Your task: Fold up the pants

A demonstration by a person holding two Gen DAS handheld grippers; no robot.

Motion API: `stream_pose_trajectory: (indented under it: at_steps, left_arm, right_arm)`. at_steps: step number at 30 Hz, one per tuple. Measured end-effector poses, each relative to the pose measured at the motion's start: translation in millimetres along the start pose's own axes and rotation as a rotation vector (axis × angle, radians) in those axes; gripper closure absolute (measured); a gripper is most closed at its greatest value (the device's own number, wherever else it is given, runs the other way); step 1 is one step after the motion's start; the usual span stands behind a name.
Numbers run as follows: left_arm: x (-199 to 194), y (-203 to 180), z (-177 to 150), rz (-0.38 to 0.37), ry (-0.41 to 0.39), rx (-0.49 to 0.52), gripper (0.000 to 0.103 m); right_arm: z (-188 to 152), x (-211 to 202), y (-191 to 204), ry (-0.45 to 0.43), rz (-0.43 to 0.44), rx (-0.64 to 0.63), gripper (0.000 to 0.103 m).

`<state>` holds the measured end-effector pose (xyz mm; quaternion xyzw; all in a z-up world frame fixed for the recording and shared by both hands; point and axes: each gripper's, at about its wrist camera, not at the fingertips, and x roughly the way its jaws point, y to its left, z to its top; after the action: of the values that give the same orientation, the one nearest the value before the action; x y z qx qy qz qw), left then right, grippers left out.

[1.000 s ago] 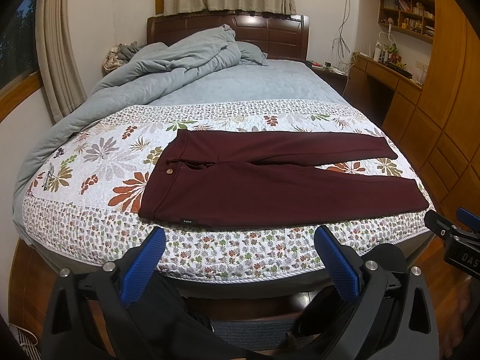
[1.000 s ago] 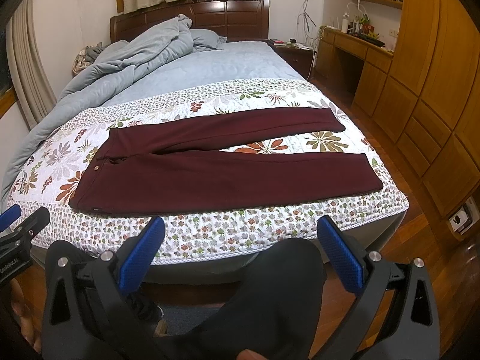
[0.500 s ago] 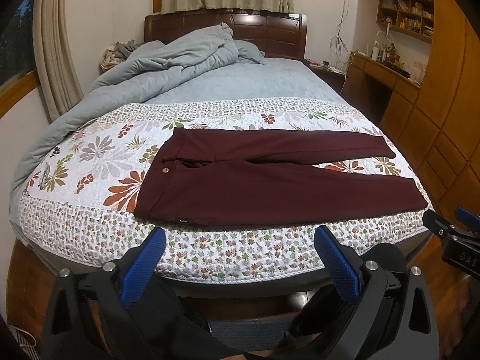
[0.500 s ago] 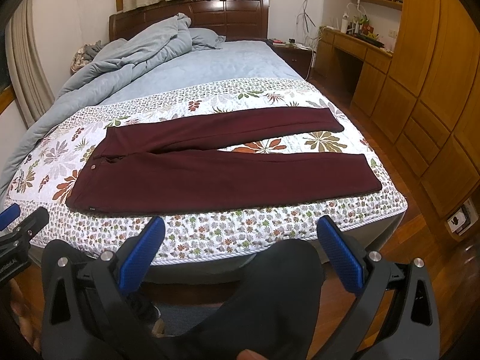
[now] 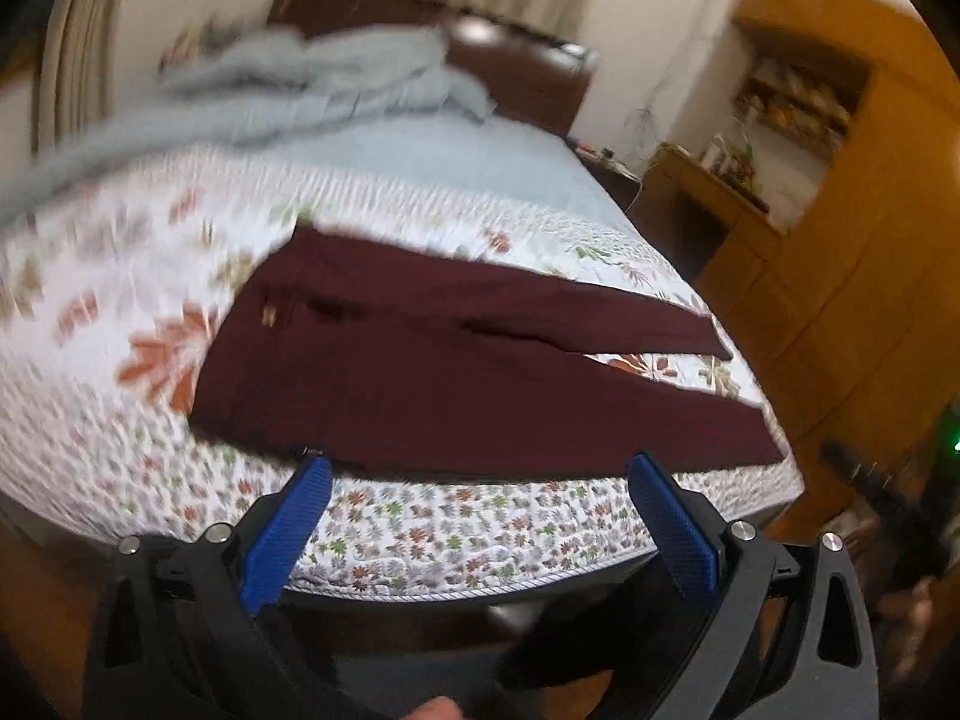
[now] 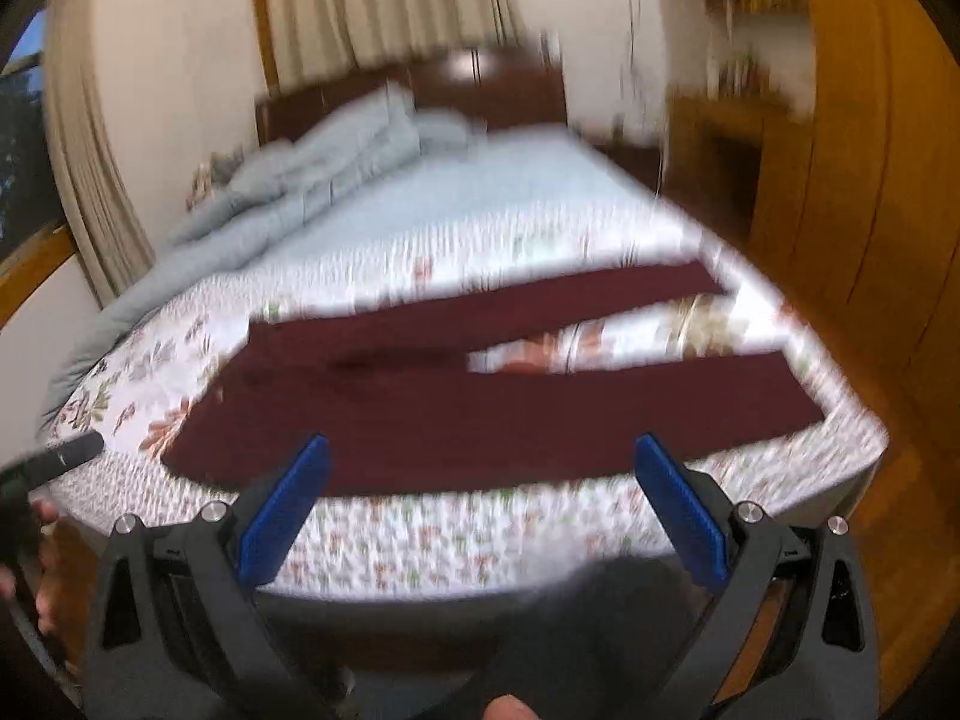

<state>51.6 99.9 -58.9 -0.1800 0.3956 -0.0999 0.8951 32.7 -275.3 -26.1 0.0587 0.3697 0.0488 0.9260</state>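
Note:
Dark maroon pants (image 5: 456, 378) lie flat across the foot of the bed, waistband to the left, legs spread to the right in a narrow V. In the right wrist view the same pants (image 6: 480, 414) run from left to right. My left gripper (image 5: 480, 474) is open, its blue pads just short of the pants' near edge, by the waist half. My right gripper (image 6: 483, 456) is open too, over the near leg's edge. Both views are blurred by motion. Nothing is held.
The bed has a floral quilt (image 5: 456, 534) at its foot and a rumpled grey-blue duvet (image 5: 288, 90) near the dark wooden headboard (image 6: 486, 90). Wooden cabinets (image 5: 864, 252) and a desk stand along the right. The other gripper (image 6: 54, 459) shows at the left edge.
Both grippers have swung forward and closer to the bed; the pants now fill more of each view, and the images have tilted and blurred. The pants themselves lie as before.

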Motion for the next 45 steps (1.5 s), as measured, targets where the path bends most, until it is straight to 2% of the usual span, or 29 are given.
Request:
stream_pose_trajectory:
  at_steps: [1,3,5,7,9,11,14,18,20,21,22,23,24,26,27,28,29,30,32,34,35,38,39,41,42,43,45]
  left_arm:
    - [8,29,7,-0.038,0.019,-0.087,0.004]
    - [25,79,13,-0.07,0.073,-0.234,0.005]
    - [51,132,15,-0.054,0.144,-0.375,0.008]
    - [73,170,9,-0.058,0.201,-0.493,0.01]
    - [92,193,2,-0.042,0.237,-0.576,0.011]
    - [108,205,1,-0.043,0.228,-0.595,0.011]
    - [124,215,4,-0.001,0.2,-0.619,0.011]
    - [146,228,11,0.035,0.228,-0.656,0.012]
    - [155,229,12,0.06,0.245,-0.646,0.022]
    - [157,229,13,0.084,0.25,-0.645,0.034]
    - [156,228,13,0.123,0.249,-0.637,0.052]
    - [155,228,12,0.143,0.248,-0.635,0.057]
    - [152,228,11,0.146,0.244,-0.638,0.066]
    - [148,231,8,0.141,0.231,-0.642,0.074]
    - [145,232,7,0.13,0.22,-0.647,0.075]
    - [144,232,6,0.122,0.217,-0.648,0.076]
    - [144,233,6,0.115,0.214,-0.649,0.076]
    - [146,233,6,0.107,0.212,-0.645,0.076]
    - [146,230,4,0.088,0.209,-0.629,0.066]
    - [150,231,4,0.03,0.166,-0.664,0.04]
    - [150,229,4,0.023,0.157,-0.665,0.039]
    - [151,221,7,0.066,0.164,-0.645,0.039]
    - [151,219,8,0.074,0.162,-0.648,0.039]
    - [152,215,11,0.117,0.166,-0.627,0.05]
    - [152,211,12,0.169,0.172,-0.595,0.07]
    - [150,210,10,0.183,0.167,-0.582,0.081]
    - [143,211,8,0.184,0.143,-0.592,0.084]
  right_arm:
    - [1,9,-7,0.018,0.023,0.016,0.002]
    - [1,26,-17,0.038,0.039,0.028,0.002]
    - [3,44,-24,0.057,0.044,0.025,0.002]
    - [1,60,-30,0.078,0.059,0.037,0.002]
    - [0,72,-32,0.101,0.069,0.05,0.002]
    - [-3,82,-32,0.122,0.078,0.062,0.002]
    - [-7,93,-34,0.142,0.081,0.066,0.002]
    - [-6,103,-46,0.152,0.087,0.087,0.002]
    - [-5,107,-61,0.161,0.103,0.129,0.002]
    - [-4,110,-71,0.17,0.112,0.159,0.002]
    - [-4,112,-80,0.179,0.123,0.184,0.002]
    - [-4,114,-93,0.185,0.135,0.218,0.002]
    - [-4,116,-108,0.185,0.144,0.261,0.002]
    - [-5,122,-148,0.182,0.162,0.364,0.004]
    - [-6,123,-180,0.167,0.159,0.451,0.01]
    - [-6,123,-203,0.153,0.157,0.513,0.021]
    - [-8,123,-228,0.14,0.153,0.583,0.051]
    - [-12,124,-268,0.131,0.145,0.693,0.058]
    - [-20,124,-314,0.102,0.135,0.819,0.056]
    - [-28,129,-356,0.089,0.156,0.914,0.046]
    - [-30,131,-367,0.084,0.157,0.945,0.036]
    - [-37,135,-394,0.064,0.125,1.028,0.033]
    - [-40,135,-400,0.047,0.138,1.065,0.031]
    - [-43,135,-403,0.022,0.144,1.085,0.029]
    - [-42,137,-405,0.017,0.142,1.083,0.027]
    - [-46,139,-410,0.013,0.149,1.079,0.027]
    - [-45,145,-416,0.006,0.148,1.059,0.032]
